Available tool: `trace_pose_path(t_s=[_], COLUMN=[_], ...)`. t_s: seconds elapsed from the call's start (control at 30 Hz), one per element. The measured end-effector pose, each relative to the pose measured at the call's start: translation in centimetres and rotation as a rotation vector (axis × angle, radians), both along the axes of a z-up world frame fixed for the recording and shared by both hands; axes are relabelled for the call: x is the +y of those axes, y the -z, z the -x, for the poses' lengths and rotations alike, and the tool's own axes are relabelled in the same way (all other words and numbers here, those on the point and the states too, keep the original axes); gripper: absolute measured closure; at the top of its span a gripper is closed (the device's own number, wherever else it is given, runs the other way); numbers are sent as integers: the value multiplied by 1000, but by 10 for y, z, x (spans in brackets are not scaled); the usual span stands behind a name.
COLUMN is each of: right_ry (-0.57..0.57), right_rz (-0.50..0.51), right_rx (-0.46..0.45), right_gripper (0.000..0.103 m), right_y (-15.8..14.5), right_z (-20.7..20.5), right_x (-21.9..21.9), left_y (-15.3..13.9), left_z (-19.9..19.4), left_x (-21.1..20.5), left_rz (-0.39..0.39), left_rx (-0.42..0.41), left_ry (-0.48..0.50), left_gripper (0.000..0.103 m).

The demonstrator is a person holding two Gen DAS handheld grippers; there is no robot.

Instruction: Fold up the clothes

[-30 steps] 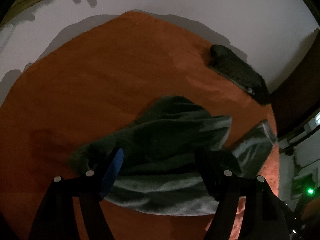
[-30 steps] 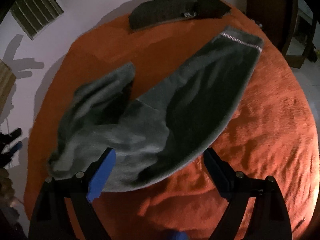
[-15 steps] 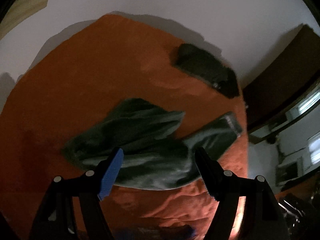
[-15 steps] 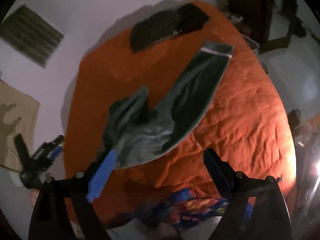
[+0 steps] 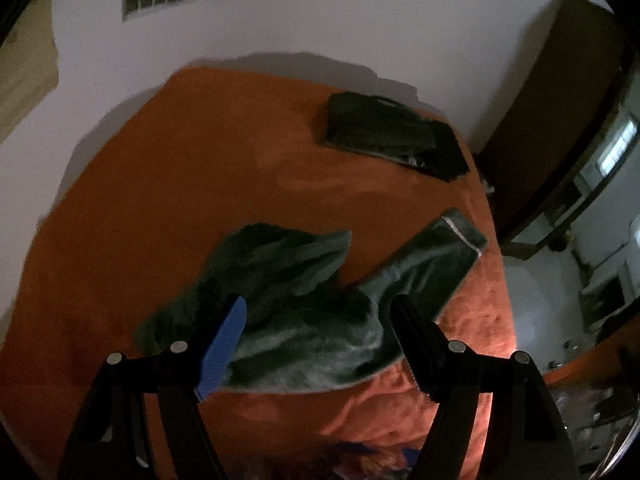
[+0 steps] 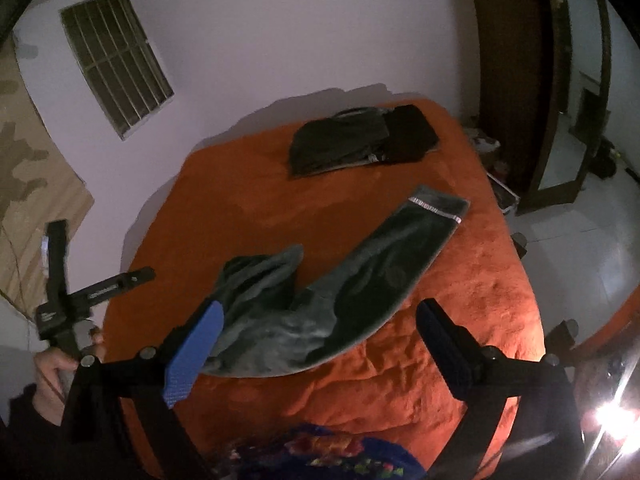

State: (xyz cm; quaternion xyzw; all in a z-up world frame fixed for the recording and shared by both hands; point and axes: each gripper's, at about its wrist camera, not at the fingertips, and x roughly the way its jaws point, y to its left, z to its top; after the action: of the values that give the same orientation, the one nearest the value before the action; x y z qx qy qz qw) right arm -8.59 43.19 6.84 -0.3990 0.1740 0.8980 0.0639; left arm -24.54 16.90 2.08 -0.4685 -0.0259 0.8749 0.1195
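The grey trousers point(image 6: 320, 312) are spread on the orange bed point(image 6: 460, 320), one leg straight, the other bunched. Both the left gripper point(image 5: 316, 340) and right gripper point(image 6: 320, 348) are held above, jaws apart, the right's just widened, nothing between. The cloth is probably soft and limp; the hem is best pinched.

Both grippers raised well clear of the dark green trousers point(image 6: 332, 300), which are now seen whole and smaller on the orange bedspread point(image 6: 460, 300). Right gripper point(image 6: 316, 344) jaws just opened wider, nothing betw. them. Left gripper point(image 6: 76, 292) now seen in right-wrist view.
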Motion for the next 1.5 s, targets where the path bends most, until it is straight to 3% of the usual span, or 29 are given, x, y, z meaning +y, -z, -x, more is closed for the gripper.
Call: trace_pose_path(t_s=[0.13,0.27,0.43,0.53,0.67,0.73,0.9,1.03,1.07,1.1,1.2,1.33,1.43,1.5], right_ry=[24,74,167,197,141,113,96,136,146,162,191,205,291,335], right_rz=[22,49,18,-76,-230,-238,-245,-150,-116,-84,-27,-27,35,63], right_rx=[-85,-180,-224,-209,-246,-272,-384,-483,-517,-553,-587,-598,-581,-540], right_gripper=[6,6,6,6,6,6,6,7,26,67,90,92,93,93], right_y=[42,98,182,230,286,313,368,388,394,400,396,358,324,301], right_z=[42,91,199,281,386,410,432,431,431,429,426,413,386,368], right_x=[23,57,120,162,216,237,274,300,305,311,319,329,348,357], left_y=[14,56,136,194,253,279,273,258,258,257,260,250,236,222], left_z=[8,54,152,221,292,328,353,342,333,332,314,311,312,300], left_x=[3,1,-16,-28,-24,-15,18,21,17,14,-5,-40,-71,-95], left_rz=[73,168,209,221,349,434,463,485,503,518,559,431,241,105], left_rx=[68,27,-93,-183,-287,-321,-351,-412,-442,-456,-494,-521,-506,-451], left_ry=[29,53,-4,-80,-117,-111,-10,49,68,78,85,4,-103,-177], left_gripper=[27,27,27,27,27,27,27,27,27,27,27,27,27,27])
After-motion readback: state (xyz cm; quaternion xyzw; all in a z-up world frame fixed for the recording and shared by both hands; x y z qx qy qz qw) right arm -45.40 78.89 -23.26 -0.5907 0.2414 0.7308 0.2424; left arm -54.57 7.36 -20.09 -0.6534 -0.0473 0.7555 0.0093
